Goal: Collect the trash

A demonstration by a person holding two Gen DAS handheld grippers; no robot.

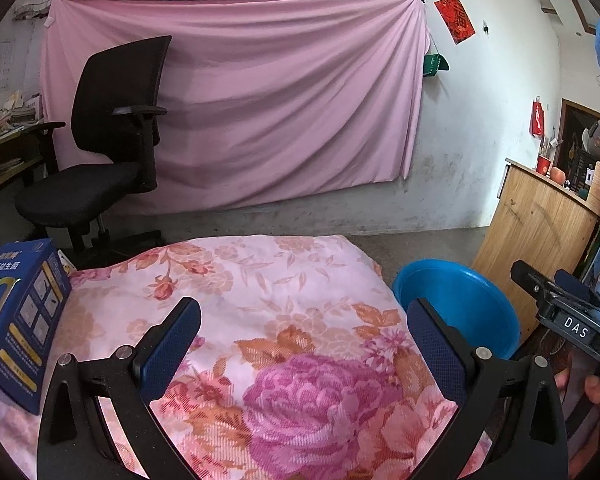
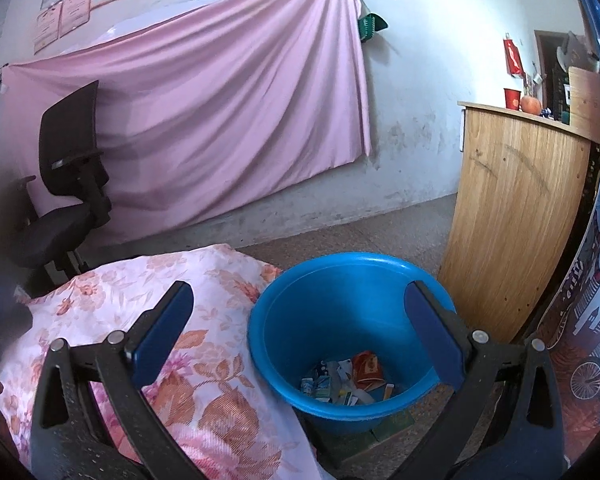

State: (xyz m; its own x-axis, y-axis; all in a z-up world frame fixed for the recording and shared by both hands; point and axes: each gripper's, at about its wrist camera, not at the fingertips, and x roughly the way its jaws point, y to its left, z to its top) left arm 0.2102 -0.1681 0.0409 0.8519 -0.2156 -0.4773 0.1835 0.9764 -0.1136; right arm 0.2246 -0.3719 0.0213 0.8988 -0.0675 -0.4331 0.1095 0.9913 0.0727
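Observation:
A blue plastic bucket (image 2: 340, 280) stands on the floor beside the table's right edge, with several scraps of trash (image 2: 348, 378) lying in its bottom. My right gripper (image 2: 300, 336) hangs open above the bucket's mouth, empty between its blue pads. In the left wrist view my left gripper (image 1: 304, 344) stands open and empty over the floral tablecloth (image 1: 260, 288). The bucket (image 1: 460, 300) shows to its right, and the right gripper's black body (image 1: 568, 312) appears at the far right edge. A blue carton (image 1: 20, 320) stands on the cloth at the left.
A black office chair (image 1: 112, 152) stands behind the table at the left. A pink sheet (image 1: 240, 100) hangs on the back wall. A wooden cabinet (image 2: 512, 220) stands right of the bucket. A person's fingers (image 1: 596, 392) show at the right edge.

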